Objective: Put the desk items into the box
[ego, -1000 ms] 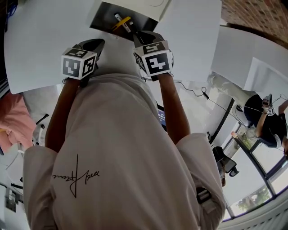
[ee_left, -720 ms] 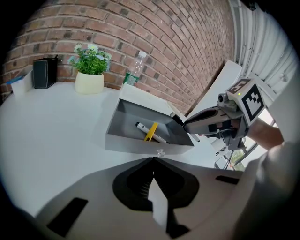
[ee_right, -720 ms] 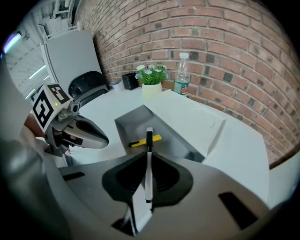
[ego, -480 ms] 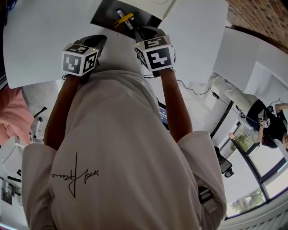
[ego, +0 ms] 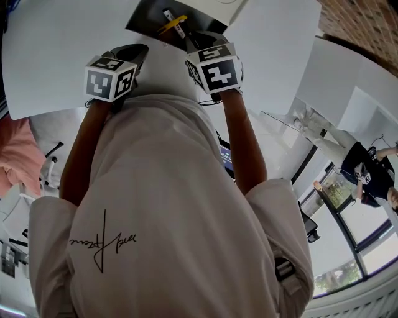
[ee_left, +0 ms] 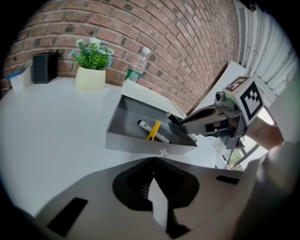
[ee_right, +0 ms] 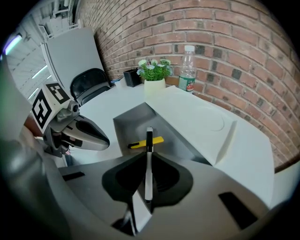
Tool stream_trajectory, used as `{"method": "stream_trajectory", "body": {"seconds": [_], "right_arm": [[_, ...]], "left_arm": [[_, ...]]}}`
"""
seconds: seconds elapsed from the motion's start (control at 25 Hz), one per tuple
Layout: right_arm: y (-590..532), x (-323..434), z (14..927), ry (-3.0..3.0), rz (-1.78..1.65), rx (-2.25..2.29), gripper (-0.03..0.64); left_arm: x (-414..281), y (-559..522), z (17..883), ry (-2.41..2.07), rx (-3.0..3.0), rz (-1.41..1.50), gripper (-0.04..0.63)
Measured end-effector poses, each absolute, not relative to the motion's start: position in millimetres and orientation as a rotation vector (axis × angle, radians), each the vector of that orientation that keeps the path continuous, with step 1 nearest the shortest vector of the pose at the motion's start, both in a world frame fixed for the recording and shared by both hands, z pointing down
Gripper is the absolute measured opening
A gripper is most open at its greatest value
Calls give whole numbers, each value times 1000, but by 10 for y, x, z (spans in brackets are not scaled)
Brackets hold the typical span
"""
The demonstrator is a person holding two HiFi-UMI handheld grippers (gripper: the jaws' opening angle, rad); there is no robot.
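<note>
The grey box point(ee_left: 126, 119) stands open on the white table point(ee_left: 51, 122). Inside it lie a yellow utility knife point(ee_left: 153, 130) and a white marker with a black cap point(ee_left: 146, 126). My right gripper point(ee_right: 148, 157) is shut on another white pen with a black tip point(ee_right: 148, 164). That pen points over the box's near wall at the yellow knife point(ee_right: 149, 141). My left gripper point(ee_left: 153, 161) is shut with nothing in it, just short of the box's front wall. In the head view both grippers, left point(ego: 132, 54) and right point(ego: 200, 42), sit at the box point(ego: 146, 18).
The box's white lid point(ee_right: 201, 122) lies to its right. At the back by the brick wall stand a potted plant point(ee_left: 91, 65), a water bottle point(ee_left: 137, 63) and a black holder point(ee_left: 45, 67). A black chair point(ee_right: 89, 82) is at the left.
The right gripper with its pen has crept slightly forward over the box. The left gripper has barely moved.
</note>
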State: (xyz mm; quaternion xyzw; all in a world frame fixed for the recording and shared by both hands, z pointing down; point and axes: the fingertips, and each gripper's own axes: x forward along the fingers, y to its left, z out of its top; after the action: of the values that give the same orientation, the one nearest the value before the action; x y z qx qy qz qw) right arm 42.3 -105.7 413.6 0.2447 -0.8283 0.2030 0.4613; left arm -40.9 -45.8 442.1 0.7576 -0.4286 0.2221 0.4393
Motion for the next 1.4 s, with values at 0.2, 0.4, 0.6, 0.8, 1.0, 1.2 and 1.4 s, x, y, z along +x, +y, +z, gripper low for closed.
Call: {"method": "stream_trajectory", "body": {"seconds": [0.2, 0.4, 0.6, 0.8, 1.0, 1.2, 1.4], "right_arm": [[-1048, 371, 4163, -2030, 500, 591, 54], [-1053, 353, 4196, -2022, 505, 579, 54], [-1069, 329, 4253, -2017, 500, 561, 54], [-1048, 302, 4267, -2009, 498, 546, 54], [-1044, 304, 4271, -2005, 489, 541, 54], [-1011, 285, 4295, -1987, 481, 516, 55], [-997, 256, 4324, -1989, 479, 505, 55]], "left_arm": [[-437, -445, 4434, -1060, 1876, 547, 5], [-445, -434, 4452, -1059, 1866, 544, 5], [-458, -445, 4499, -1061, 1854, 539, 5], [-462, -440, 4514, -1064, 1847, 532, 5], [-473, -422, 4495, -1068, 1840, 529, 5], [-505, -409, 4515, -1077, 1825, 531, 5], [-525, -392, 4549, -1077, 1816, 529, 6]]}}
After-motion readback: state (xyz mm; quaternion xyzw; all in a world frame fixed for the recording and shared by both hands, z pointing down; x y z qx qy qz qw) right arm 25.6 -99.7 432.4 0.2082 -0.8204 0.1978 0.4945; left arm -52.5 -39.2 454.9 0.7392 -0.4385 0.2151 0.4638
